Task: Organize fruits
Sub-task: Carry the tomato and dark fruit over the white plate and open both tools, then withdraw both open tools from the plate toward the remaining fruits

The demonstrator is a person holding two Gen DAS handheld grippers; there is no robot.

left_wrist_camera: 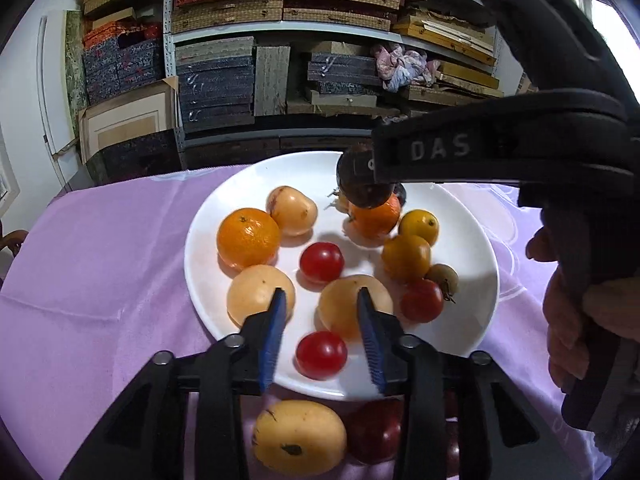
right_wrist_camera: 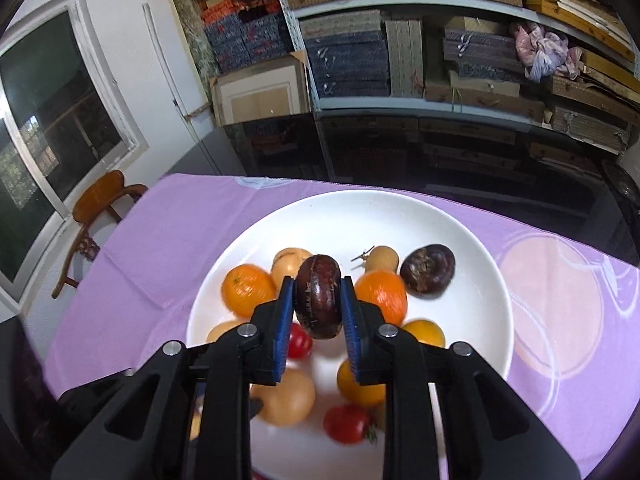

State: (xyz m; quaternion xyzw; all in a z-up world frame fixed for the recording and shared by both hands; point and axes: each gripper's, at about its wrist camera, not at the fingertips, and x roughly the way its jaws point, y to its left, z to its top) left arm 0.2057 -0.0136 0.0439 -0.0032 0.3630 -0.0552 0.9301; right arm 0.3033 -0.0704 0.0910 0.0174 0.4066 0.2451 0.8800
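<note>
A white plate [left_wrist_camera: 472, 248] on the purple cloth holds several fruits: oranges [left_wrist_camera: 248, 238], red tomatoes [left_wrist_camera: 321, 262], pale yellow fruits [left_wrist_camera: 260, 294] and yellow tomatoes [left_wrist_camera: 406, 257]. My right gripper [right_wrist_camera: 316, 300] is shut on a dark brown water chestnut [right_wrist_camera: 318, 300], held above the plate [right_wrist_camera: 472, 280]; it shows in the left wrist view [left_wrist_camera: 362, 184] too. A second dark chestnut [right_wrist_camera: 427, 269] lies on the plate. My left gripper [left_wrist_camera: 322, 300] is open and empty over the plate's near side. A yellow fruit [left_wrist_camera: 298, 438] and a dark red fruit [left_wrist_camera: 376, 432] lie on the cloth below it.
The purple cloth [left_wrist_camera: 100, 264] covers the table. Shelves stacked with boxes [left_wrist_camera: 248, 72] stand behind. A wooden chair [right_wrist_camera: 100, 204] is at the left by a window [right_wrist_camera: 48, 128]. The right gripper's body and the hand holding it [left_wrist_camera: 580, 240] fill the right of the left wrist view.
</note>
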